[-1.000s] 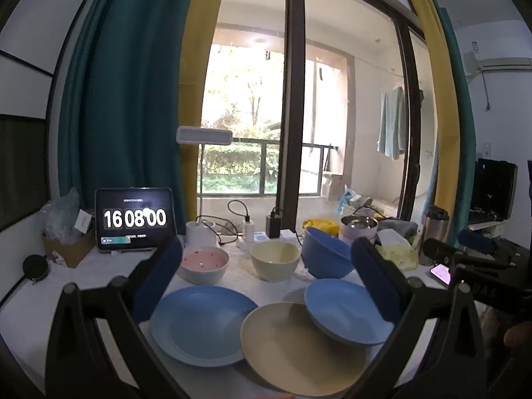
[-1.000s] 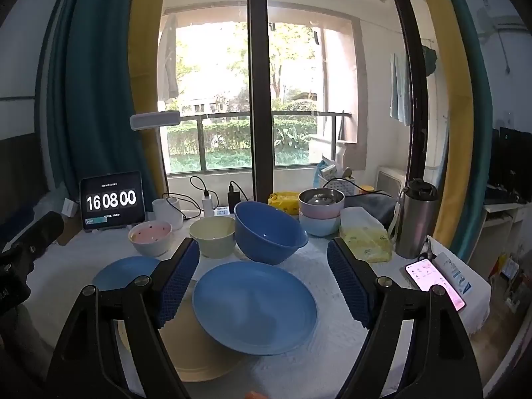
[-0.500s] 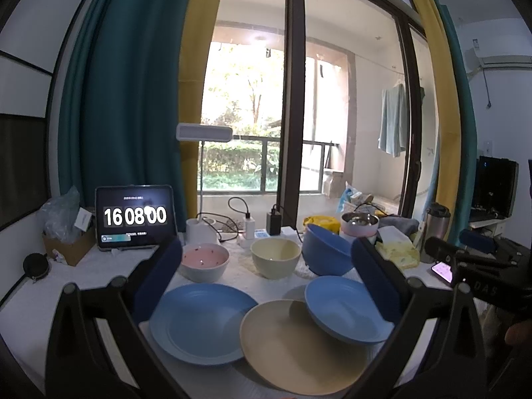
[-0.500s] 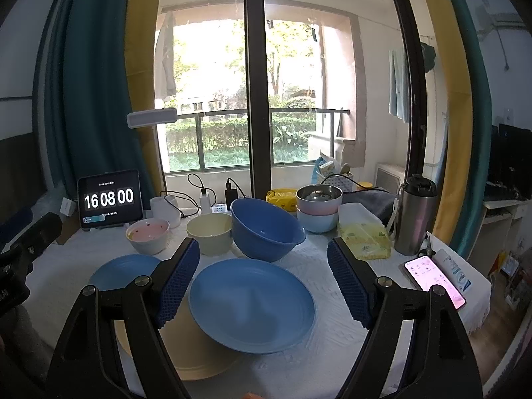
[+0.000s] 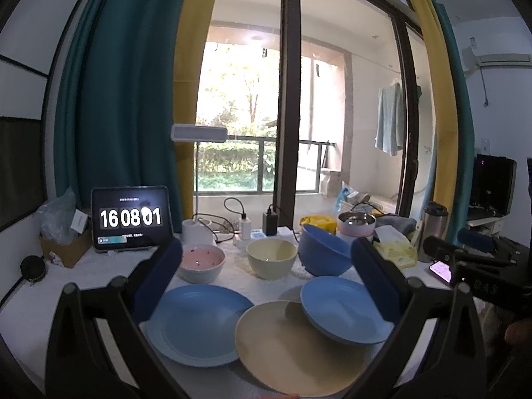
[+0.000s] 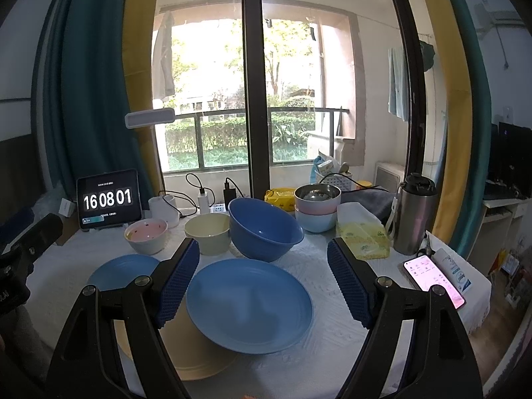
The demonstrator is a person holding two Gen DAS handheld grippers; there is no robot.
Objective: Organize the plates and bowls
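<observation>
On the white table lie three plates: a blue plate (image 5: 199,322) at left, a beige plate (image 5: 292,345) in the middle, and a second blue plate (image 5: 342,312) whose edge rests on the beige one; it fills the right wrist view (image 6: 249,306). Behind stand a pink bowl (image 5: 199,262), a cream bowl (image 5: 271,257) and a tilted large blue bowl (image 5: 321,252). My left gripper (image 5: 266,272) is open and empty above the plates. My right gripper (image 6: 264,279) is open and empty, over the second blue plate.
A tablet clock (image 5: 131,217), a lamp (image 5: 196,229), chargers and cables (image 5: 252,226) line the back edge. Stacked small bowls (image 6: 316,207), a tissue pack (image 6: 360,239), a steel flask (image 6: 415,214) and a phone (image 6: 432,279) stand at right.
Both grippers stay open and nearly still. The right wrist view has shifted slightly, and the clock has ticked to 16:08:01.
</observation>
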